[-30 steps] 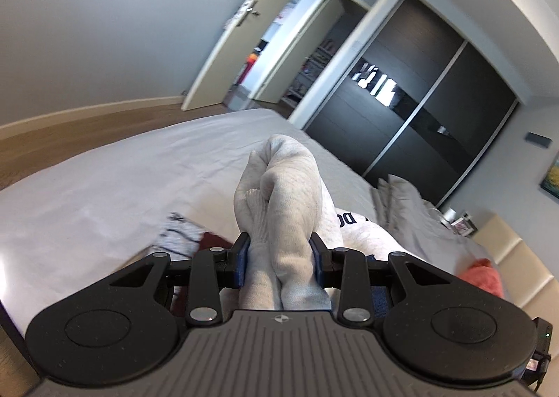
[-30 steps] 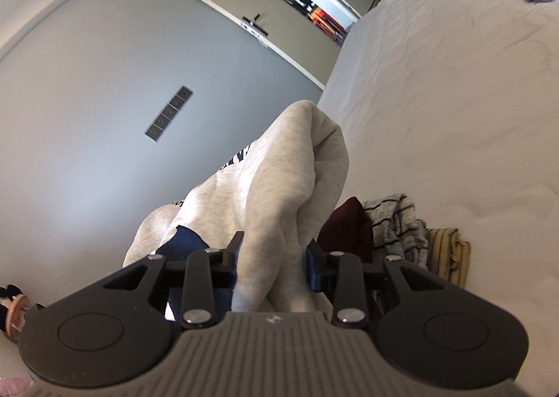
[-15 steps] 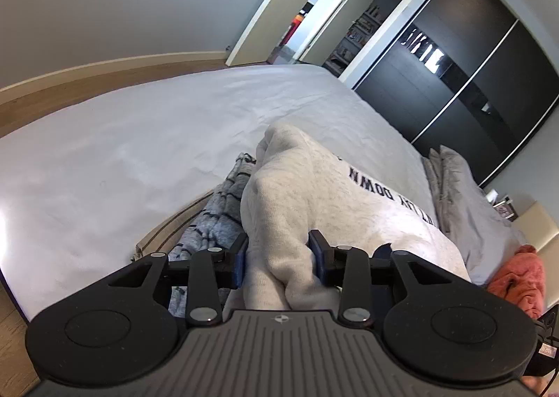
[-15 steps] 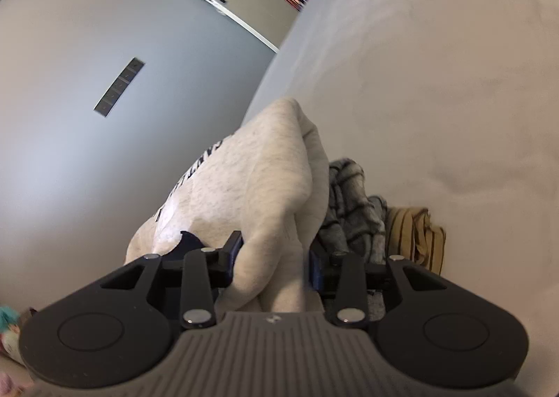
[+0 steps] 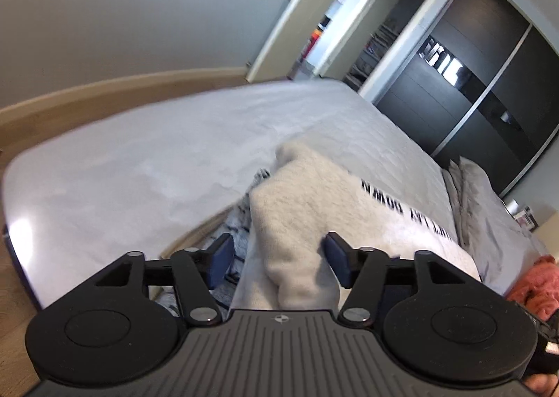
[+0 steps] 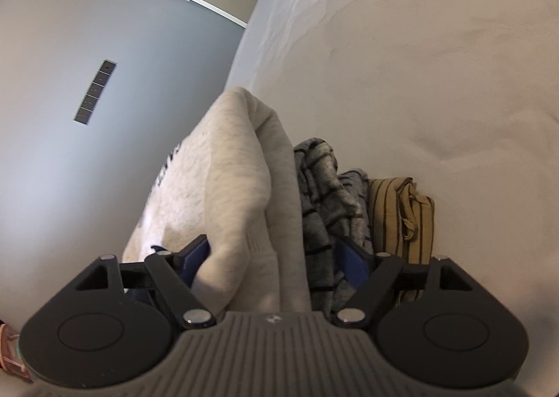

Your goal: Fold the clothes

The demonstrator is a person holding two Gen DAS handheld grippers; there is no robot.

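A folded light grey sweatshirt (image 5: 314,208) with black lettering rests on a pile of clothes on the white bed (image 5: 139,166). My left gripper (image 5: 277,257) is open, its blue pads spread either side of the sweatshirt's near fold. In the right wrist view the same sweatshirt (image 6: 237,194) lies between the jaws of my right gripper (image 6: 276,260), which is also open. Under it lie a grey striped garment (image 6: 328,187) and a folded yellow striped garment (image 6: 401,215).
Grey pillows (image 5: 489,208) and an orange-pink garment (image 5: 538,285) lie at the right of the bed. A dark sliding wardrobe (image 5: 489,75), an open door (image 5: 290,12) and wooden floor (image 5: 52,110) lie beyond. Bare sheet (image 6: 436,65) spreads to the right.
Both grippers lowered the sweatshirt onto the pile and opened their jaws, letting go of it. The striped garments beneath now show more.
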